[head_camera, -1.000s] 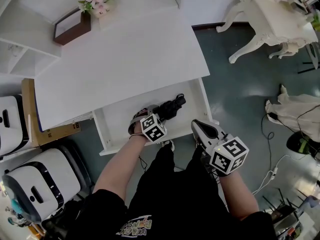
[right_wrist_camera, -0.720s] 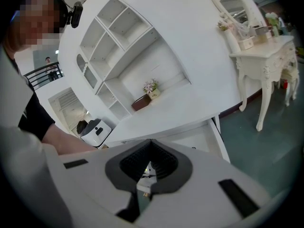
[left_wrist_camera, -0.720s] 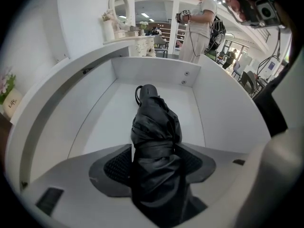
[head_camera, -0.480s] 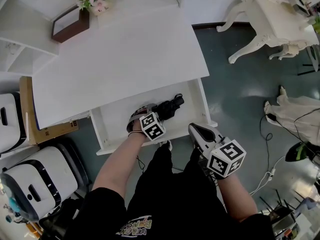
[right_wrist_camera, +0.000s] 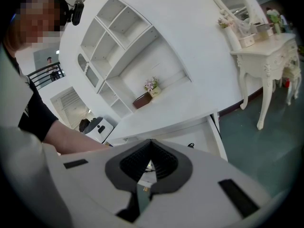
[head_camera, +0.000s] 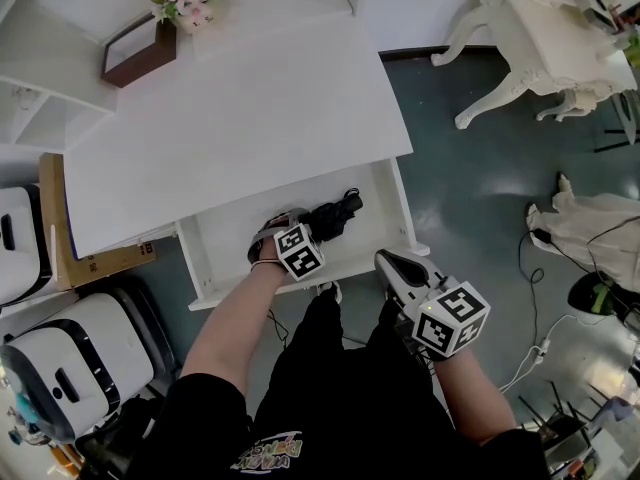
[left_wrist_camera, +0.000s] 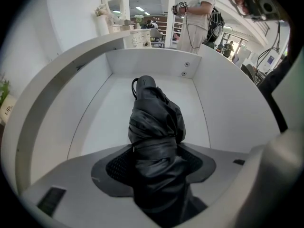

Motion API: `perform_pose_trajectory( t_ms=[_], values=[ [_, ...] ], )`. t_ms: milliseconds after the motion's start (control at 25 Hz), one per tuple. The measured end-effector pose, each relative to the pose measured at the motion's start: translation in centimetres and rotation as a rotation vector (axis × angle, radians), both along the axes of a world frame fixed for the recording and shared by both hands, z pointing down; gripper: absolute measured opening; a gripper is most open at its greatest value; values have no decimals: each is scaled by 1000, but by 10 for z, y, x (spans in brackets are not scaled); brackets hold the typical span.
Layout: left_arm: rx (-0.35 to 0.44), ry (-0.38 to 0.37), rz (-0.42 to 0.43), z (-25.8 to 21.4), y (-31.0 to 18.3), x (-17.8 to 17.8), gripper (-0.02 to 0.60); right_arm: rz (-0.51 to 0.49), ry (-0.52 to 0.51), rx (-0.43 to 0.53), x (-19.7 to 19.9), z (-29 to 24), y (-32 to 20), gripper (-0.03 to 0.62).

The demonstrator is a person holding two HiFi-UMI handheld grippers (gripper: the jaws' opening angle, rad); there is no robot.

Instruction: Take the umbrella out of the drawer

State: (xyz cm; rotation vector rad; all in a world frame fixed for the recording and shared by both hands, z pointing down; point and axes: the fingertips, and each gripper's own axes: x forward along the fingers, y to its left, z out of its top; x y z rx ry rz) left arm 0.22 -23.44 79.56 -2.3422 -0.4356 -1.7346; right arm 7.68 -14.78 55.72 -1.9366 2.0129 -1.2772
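Left tool [left_wrist_camera: 156,165], jaws just widened astride umbrella [left_wrist_camera: 154,122], near end hidden, right tool [right_wrist_camera: 149,167] closed, empty

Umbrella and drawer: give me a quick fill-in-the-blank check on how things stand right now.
The folded umbrella lies ____ the drawer.
The drawer is pulled ____.
The umbrella's colour is ____.
The right gripper holds ____.
Missing words: inside; open; black; nothing.
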Motion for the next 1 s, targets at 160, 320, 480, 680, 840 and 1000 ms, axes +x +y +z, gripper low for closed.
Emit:
perform_pose_trajectory(
  t_ms=[160, 320, 480, 680, 840, 1000],
  values=[
    [-1, -1, -15, -3, -1, -4, 268, -3, 2, 3, 4, -2, 3, 2],
    [2, 9, -56, -7, -5, -15, 264, -5, 5, 6, 9, -5, 5, 2],
    [22, 56, -64, -24, -6, -19, 262, -21, 6, 12, 12, -8, 3, 2],
    [48, 131, -77, -54, -5, -21, 262, -42, 7, 28, 11, -16, -5, 2],
    [68, 220, -153, -90, -10, -17, 262, -71, 12, 54, 13, -25, -15, 2],
    [60, 333, -290, -133, -14, -9, 262, -106, 19, 80, 16, -35, -21, 2]
  ],
)
